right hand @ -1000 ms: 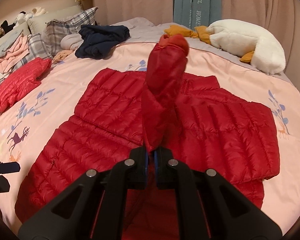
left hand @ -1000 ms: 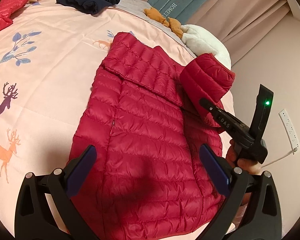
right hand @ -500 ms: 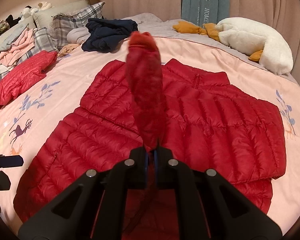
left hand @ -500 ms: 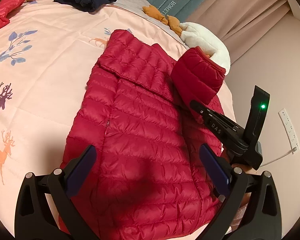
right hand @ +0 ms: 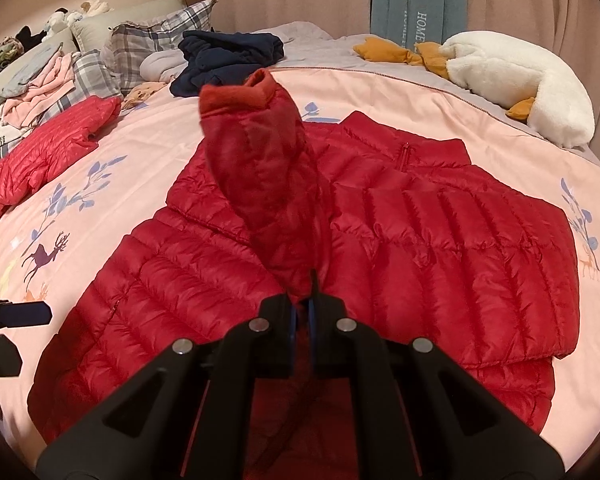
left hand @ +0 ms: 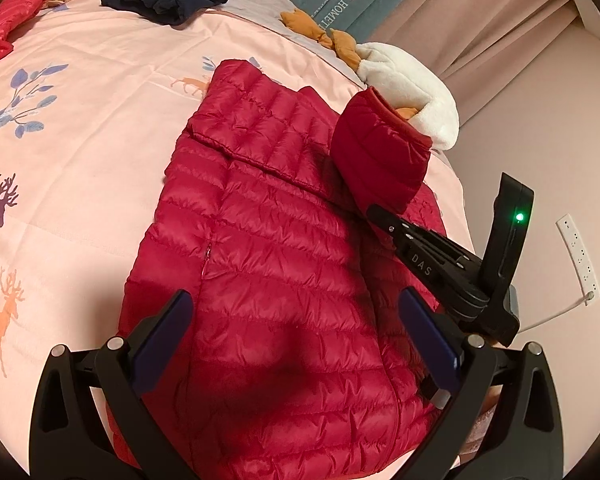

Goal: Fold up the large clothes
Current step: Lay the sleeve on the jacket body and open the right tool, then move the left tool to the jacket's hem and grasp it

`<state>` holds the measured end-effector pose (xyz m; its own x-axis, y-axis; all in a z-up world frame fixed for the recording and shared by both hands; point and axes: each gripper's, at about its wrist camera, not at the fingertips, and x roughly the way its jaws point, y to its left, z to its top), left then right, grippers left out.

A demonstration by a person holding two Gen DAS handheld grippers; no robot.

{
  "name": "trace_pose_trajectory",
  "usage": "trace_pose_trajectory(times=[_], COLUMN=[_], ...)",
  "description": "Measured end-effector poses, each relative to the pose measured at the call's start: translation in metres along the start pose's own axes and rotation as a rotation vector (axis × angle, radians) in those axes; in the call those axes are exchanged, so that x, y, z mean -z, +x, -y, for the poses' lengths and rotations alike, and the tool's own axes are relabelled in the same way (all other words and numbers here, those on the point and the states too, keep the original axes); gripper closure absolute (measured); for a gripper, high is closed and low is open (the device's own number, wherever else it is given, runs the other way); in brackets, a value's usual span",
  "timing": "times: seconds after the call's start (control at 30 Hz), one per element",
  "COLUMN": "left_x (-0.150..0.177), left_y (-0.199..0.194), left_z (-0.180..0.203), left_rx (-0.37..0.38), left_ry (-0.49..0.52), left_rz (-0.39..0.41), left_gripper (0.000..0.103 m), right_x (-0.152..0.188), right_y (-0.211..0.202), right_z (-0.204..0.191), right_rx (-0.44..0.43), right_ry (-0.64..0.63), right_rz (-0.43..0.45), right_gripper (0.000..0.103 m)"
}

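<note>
Holding the sleeve (right hand: 260,168) pinched tight, the right gripper (right hand: 302,304) has swung it leftward over the red down jacket (right hand: 440,240), which lies flat on the bed (right hand: 100,184). The left gripper (left hand: 296,332) hovers wide open and empty above the hem, so the sleeve fold seems half done.

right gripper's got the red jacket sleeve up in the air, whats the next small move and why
Probably carry the sleeve across and lay it flat on the red jacket. The right gripper is shut on it, cuff raised, while the body lies spread on the bed; the left gripper is open, holding nothing.
</note>
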<state>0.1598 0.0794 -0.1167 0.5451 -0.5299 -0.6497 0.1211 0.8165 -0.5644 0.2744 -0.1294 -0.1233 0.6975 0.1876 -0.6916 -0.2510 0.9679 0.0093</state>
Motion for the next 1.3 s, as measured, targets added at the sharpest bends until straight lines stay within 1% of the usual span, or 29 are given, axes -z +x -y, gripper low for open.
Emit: trace_pose_trajectory(times=[0.2,0.27,0.33,0.4,0.47,0.6,0.7,0.73,0.83,0.97,1.07,1.2,1.3], left_x=[-0.008,-0.012,-0.016,-0.023,-0.028,-0.037,-0.04,-0.041,-0.043,-0.05,-0.053,-0.053,-0.051], left_y=[0.005,0.008,0.01,0.011,0.011,0.01,0.014,0.016,0.022,0.041,0.057,0.074,0.087], left_z=[-0.002,-0.003,-0.004,-0.007,-0.012,-0.025,-0.034,-0.034,-0.034,-0.03,-0.025,-0.019,-0.018], left_rx=[0.009,0.019,0.03,0.044,0.057,0.057,0.061,0.061,0.075,0.167,0.219,0.302,0.313], left_ry=[-0.019,-0.027,-0.031,-0.047,-0.07,-0.121,-0.164,-0.171,-0.183,-0.228,-0.264,-0.288,-0.31], left_rz=[0.001,-0.001,0.0,0.003,0.005,0.016,0.011,0.005,-0.011,-0.048,-0.078,-0.113,-0.14], left_gripper=[0.001,0.001,0.001,0.001,0.001,0.001,0.001,0.001,0.001,0.001,0.001,0.001,0.001], right_x=[0.001,0.001,0.001,0.001,0.001,0.004,0.005,0.005,0.005,0.01,0.015,0.022,0.027], right_y=[0.003,0.005,0.007,0.009,0.009,0.001,-0.009,-0.013,-0.022,-0.028,-0.033,-0.043,-0.05], right_z=[0.003,0.005,0.006,0.006,0.008,0.011,0.013,0.016,0.021,0.029,0.033,0.037,0.04], right_rx=[-0.021,-0.042,-0.059,-0.076,-0.109,-0.181,-0.206,-0.211,-0.215,-0.213,-0.213,-0.212,-0.216], right_ry=[0.019,0.035,0.049,0.061,0.073,0.084,0.079,0.081,0.09,0.111,0.114,0.12,0.122], right_rz=[-0.007,-0.018,-0.029,-0.037,-0.041,-0.035,-0.018,-0.006,0.013,0.016,0.023,0.039,0.054], right_gripper=[0.098,0.096,0.091,0.09,0.083,0.062,0.057,0.054,0.051,0.051,0.051,0.051,0.05])
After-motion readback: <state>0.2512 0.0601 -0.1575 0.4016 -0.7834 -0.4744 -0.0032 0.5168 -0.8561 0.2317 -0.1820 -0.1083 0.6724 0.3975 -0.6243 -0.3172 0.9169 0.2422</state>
